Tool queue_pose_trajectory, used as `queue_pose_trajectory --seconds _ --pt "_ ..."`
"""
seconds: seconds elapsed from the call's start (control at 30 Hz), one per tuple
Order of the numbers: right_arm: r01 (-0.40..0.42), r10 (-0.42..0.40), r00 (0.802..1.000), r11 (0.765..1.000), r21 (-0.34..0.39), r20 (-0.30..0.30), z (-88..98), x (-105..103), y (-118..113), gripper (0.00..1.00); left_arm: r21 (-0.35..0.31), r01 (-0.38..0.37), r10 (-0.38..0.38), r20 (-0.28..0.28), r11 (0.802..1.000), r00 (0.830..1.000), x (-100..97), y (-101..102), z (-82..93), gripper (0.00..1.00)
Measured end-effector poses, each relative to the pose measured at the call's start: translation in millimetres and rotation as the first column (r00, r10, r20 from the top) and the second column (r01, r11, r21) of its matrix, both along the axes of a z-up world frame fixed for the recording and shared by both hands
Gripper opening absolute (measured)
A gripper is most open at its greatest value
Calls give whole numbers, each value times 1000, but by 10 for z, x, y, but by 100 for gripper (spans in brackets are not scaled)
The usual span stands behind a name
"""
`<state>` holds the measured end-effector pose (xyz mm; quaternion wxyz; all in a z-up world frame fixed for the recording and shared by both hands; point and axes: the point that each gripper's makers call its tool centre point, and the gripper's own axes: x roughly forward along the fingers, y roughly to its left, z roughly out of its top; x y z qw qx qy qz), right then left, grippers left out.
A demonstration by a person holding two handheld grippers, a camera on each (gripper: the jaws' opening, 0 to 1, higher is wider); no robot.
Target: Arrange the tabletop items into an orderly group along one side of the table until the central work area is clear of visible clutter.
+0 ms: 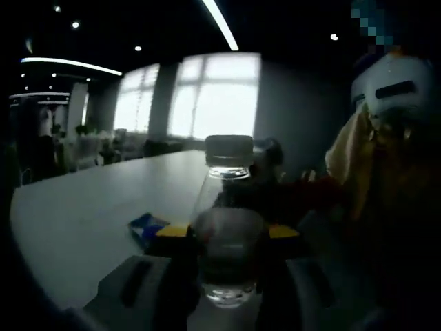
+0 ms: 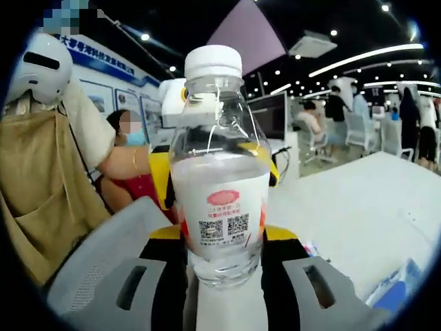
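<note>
table (image 1: pixel 83 221): white, long; the bottle stands on it, upright, at the near end.
bottle (image 2: pixel 219 172): clear, white cap, part full; tall and narrow, so it looks quick to tip.
left gripper (image 1: pixel 227 276): fingers spread either side of the bottle's base, not visibly pressing.
right gripper (image 2: pixel 220 289): fingers spread the same way from the opposite side.
blue packet (image 1: pixel 146 227): flat, just beside the bottle.
risk: both grippers close on the bottle; a push from either could topple it.
</note>
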<state>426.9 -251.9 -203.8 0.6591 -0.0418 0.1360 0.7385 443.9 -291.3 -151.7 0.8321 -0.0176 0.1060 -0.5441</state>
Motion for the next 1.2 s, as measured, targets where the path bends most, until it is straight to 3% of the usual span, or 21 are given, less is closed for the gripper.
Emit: queue_pose_trajectory --seconds 0.27,0.37,0.53,0.57,0.63,0.73,0.77,0.83,0.87,0.9,1.03,1.07,1.1,1.13,1.2 --pt "43 -43 999 999 7 -9 46 -14 52 39 -24 -18 18 -25 1000 1000 -6 56 50 38" --pt "69 -70 996 998 4 61 57 24 66 39 -64 -31 29 -43 997 999 1 85 90 39" --pt "112 -112 991 994 5 78 54 79 95 38 -111 -81 76 -48 991 996 49 157 150 40" --pt "136 -135 987 991 1 82 53 105 102 38 -125 -113 105 -74 986 992 78 192 168 41" --pt "181 -180 980 983 2 83 60 176 108 38 -133 -124 116 -67 983 991 71 202 215 46" --pt "245 -245 964 969 10 99 90 279 103 38 -128 -212 206 -59 969 977 160 283 230 50" --pt "296 -296 952 955 12 79 102 340 96 38 -130 -230 225 -57 964 973 175 296 227 53" --pt "338 -336 934 941 10 123 115 418 85 38 -145 -246 239 -64 958 969 172 290 223 57" --pt "377 -373 916 926 -3 151 106 469 68 38 -155 -277 268 -75 948 960 196 297 212 59" --pt "385 -379 910 923 -8 168 105 481 67 38 -160 -292 283 -79 943 956 210 301 206 61" --pt "413 -411 906 911 4 102 133 506 81 38 -155 -383 372 -93 911 924 294 319 166 69" --pt "416 -414 904 909 2 105 132 511 82 38 -145 -433 423 -96 889 901 339 357 150 69" --pt "410 -407 906 912 2 119 130 502 88 38 -127 -448 446 -48 885 894 350 344 154 70" --pt "419 -416 901 908 2 122 128 504 92 38 -115 -494 491 -56 862 869 386 374 135 70" --pt "423 -418 897 906 -7 145 109 502 103 38 -100 -528 523 -68 844 849 397 333 116 72"
